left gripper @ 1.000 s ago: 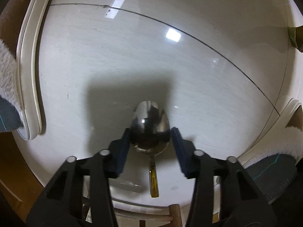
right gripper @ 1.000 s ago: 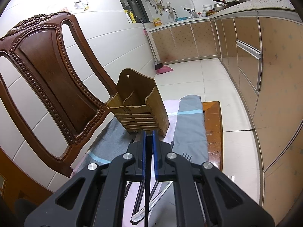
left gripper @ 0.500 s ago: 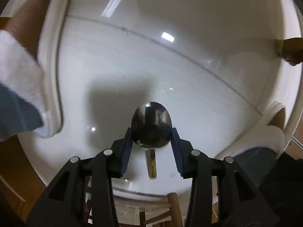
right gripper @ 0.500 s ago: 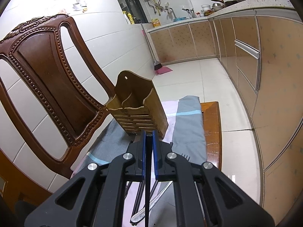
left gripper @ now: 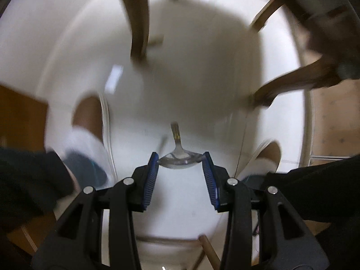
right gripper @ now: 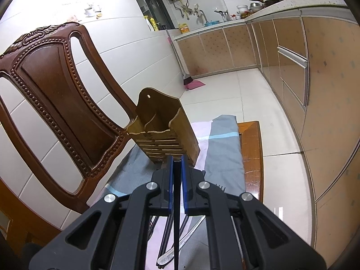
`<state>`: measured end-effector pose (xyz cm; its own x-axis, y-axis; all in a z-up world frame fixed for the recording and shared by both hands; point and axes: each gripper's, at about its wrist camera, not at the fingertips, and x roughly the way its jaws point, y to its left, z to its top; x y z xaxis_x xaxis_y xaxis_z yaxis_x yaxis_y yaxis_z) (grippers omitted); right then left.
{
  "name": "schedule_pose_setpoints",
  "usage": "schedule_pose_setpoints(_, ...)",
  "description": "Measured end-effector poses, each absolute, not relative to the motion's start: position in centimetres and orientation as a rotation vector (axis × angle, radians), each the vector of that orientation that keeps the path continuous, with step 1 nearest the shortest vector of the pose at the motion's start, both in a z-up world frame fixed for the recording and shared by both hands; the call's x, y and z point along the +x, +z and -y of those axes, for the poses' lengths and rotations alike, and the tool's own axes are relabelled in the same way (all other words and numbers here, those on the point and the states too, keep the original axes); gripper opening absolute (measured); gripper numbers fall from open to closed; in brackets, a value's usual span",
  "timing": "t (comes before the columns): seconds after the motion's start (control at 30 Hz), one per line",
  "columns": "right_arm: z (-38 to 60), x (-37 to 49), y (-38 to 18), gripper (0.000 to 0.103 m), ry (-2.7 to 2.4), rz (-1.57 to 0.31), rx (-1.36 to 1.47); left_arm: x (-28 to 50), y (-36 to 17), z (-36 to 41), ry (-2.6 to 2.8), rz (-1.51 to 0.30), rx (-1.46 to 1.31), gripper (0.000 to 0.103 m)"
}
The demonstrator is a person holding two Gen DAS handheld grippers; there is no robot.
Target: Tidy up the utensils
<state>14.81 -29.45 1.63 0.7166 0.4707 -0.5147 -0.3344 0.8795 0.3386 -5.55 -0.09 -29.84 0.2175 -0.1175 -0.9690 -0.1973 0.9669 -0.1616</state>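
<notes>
The left gripper (left gripper: 180,157) points almost straight down at a white tiled floor (left gripper: 180,72). Its two blue pads are part-way closed on the bowl of a metal spoon (left gripper: 178,159), pinching it across its widest part, one pad on each rim. The spoon's handle, with an amber section, hangs beyond the fingertips toward the floor. This view is smeared, so how level the bowl sits between the pads is hard to judge. Out to either side of the fingers are the person's slippered feet, and farther ahead the dark wooden legs of a chair.

The right gripper (right gripper: 177,164) is closed, its pads nearly meeting around a thin dark upright rod, probably a chopstick (right gripper: 176,213). Just beyond its fingertips a wooden utensil holder (right gripper: 166,130) with divided slots stands on a grey and pink cloth (right gripper: 225,153) on a table. Below the fingers lie more utensils (right gripper: 180,231). A carved chair (right gripper: 56,94) stands to the left of the holder.

The spoon is likely light, rigid and slick: polished curved steel gripped by its rims could pivot or slip, with the handle's weight pulling downward. A hold on the flat neck or handle would probably be steadier than the bowl.
</notes>
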Motion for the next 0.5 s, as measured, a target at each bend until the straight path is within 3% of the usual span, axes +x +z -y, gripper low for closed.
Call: schedule_pose_setpoints(0.5,30.0,15.2,1.5,0.007,0.443,-0.635,0.259,-6.6,-4.8,0.4,-0.066,-0.795,-0.105,0.039)
